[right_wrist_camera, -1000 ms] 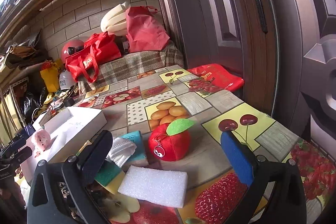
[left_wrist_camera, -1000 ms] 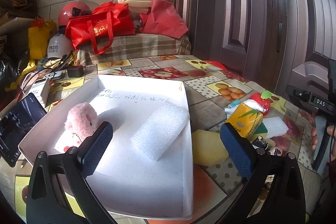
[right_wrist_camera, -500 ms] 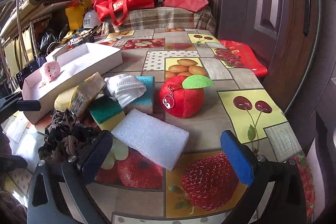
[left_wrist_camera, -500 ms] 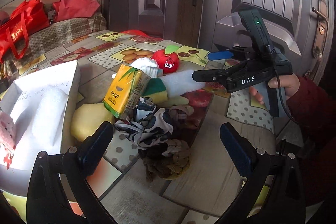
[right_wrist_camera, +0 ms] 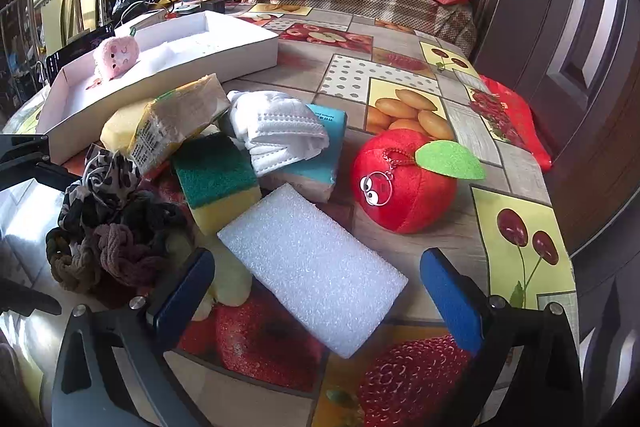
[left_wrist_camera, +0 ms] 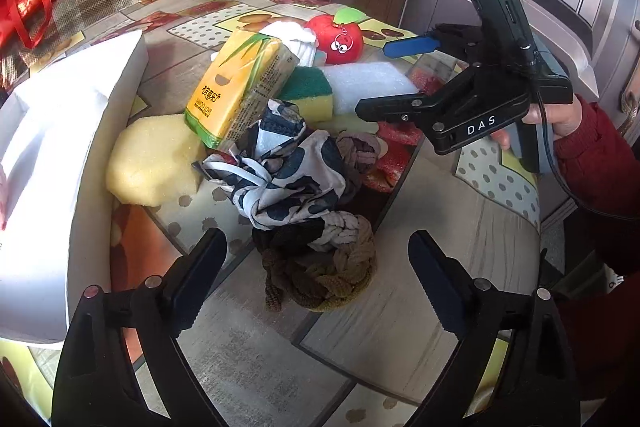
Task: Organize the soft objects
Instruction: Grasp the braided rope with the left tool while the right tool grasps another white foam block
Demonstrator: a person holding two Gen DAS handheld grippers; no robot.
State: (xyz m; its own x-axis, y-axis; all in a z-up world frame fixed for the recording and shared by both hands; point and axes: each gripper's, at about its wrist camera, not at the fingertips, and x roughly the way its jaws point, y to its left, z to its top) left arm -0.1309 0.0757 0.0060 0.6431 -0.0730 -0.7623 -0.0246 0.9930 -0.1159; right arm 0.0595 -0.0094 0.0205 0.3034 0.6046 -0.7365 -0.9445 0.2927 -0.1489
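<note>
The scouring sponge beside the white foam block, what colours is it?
The scouring sponge is green on top and yellow underneath, clearest in the right wrist view.

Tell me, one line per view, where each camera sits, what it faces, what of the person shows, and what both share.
Left wrist: on the left gripper, angled down at the scarf pile and white box; its open fingers, just closing a little around nothing, the right gripper and a red sleeve show.
Right wrist: on the right gripper, angled down at the foam block and apple toy; only its open fingers show.
Shared: scarf pile, foam block, apple toy, green sponge, tissue pack, white box.
</note>
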